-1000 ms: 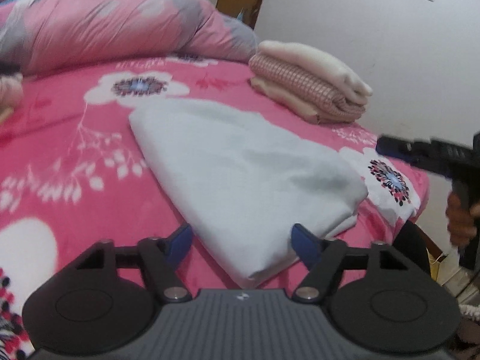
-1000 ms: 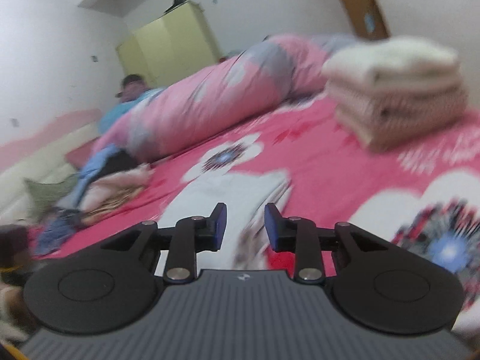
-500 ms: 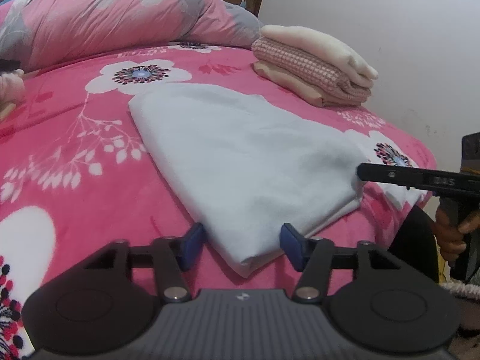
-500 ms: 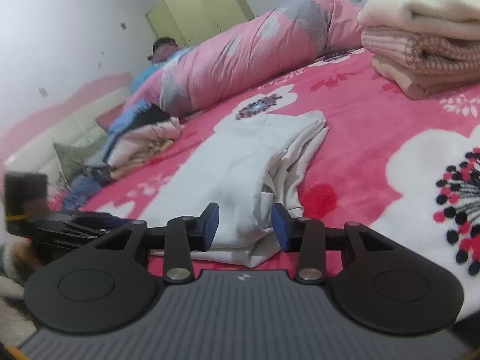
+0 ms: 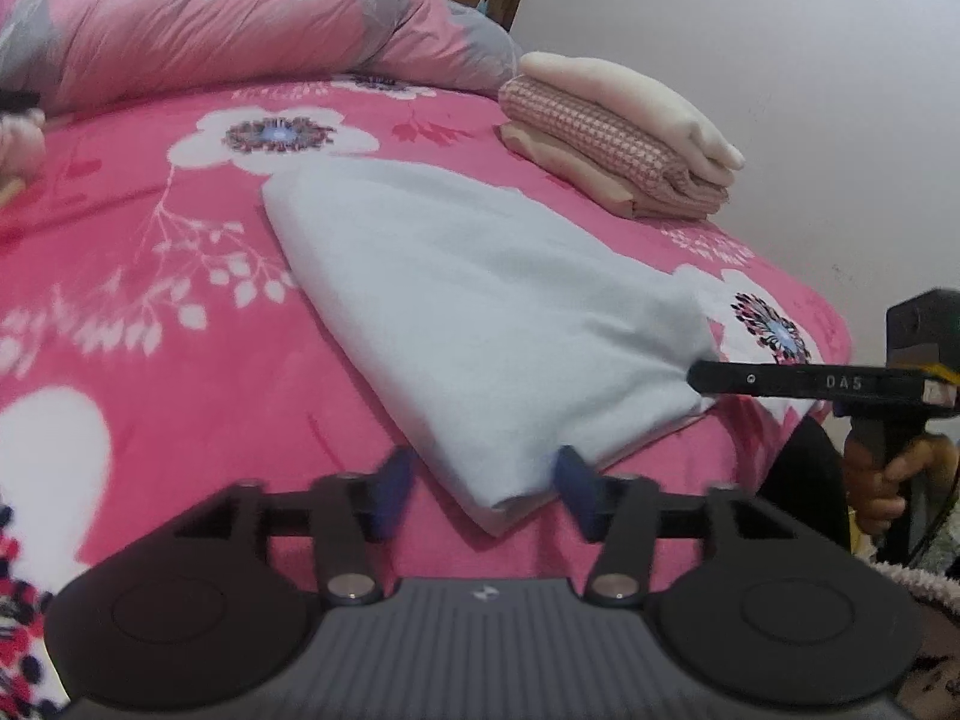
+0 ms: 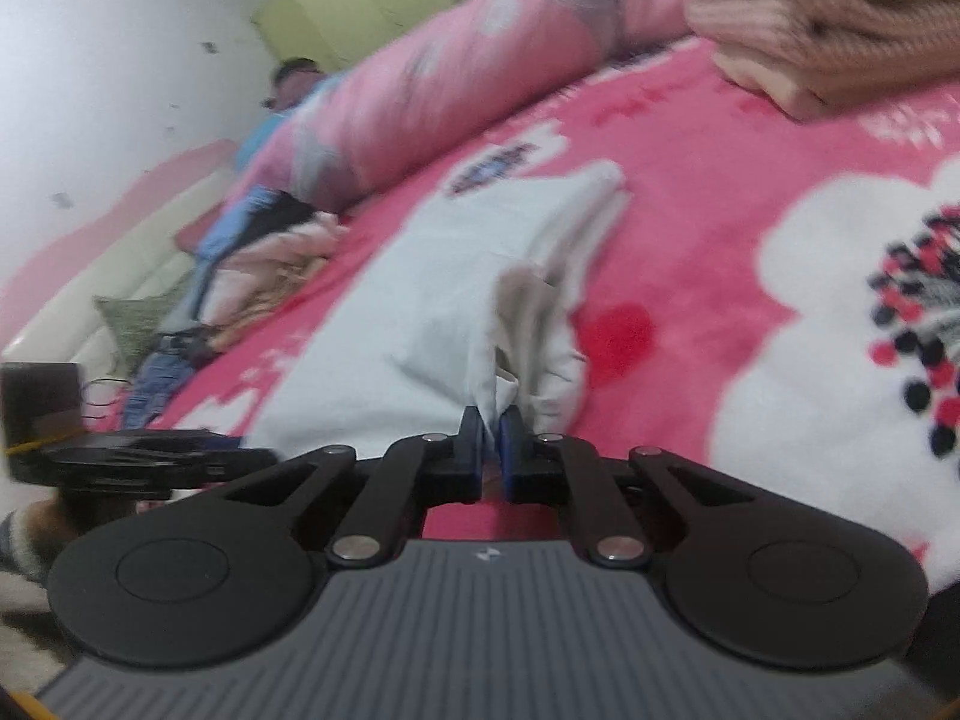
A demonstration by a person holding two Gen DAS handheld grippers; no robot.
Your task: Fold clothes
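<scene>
Left wrist view: the left hand-held gripper [image 5: 483, 495] stands open astride the near corner of the folded white garment [image 5: 480, 312] on the pink bed [image 5: 150, 276]. Right wrist view: the right hand-held gripper [image 6: 491, 447] pinches the garment's near edge.

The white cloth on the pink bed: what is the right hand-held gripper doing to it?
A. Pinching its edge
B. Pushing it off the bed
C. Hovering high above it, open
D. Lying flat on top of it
A: in the right wrist view the right hand-held gripper has its jaws nearly together on a bunched edge of the white cloth.
</scene>
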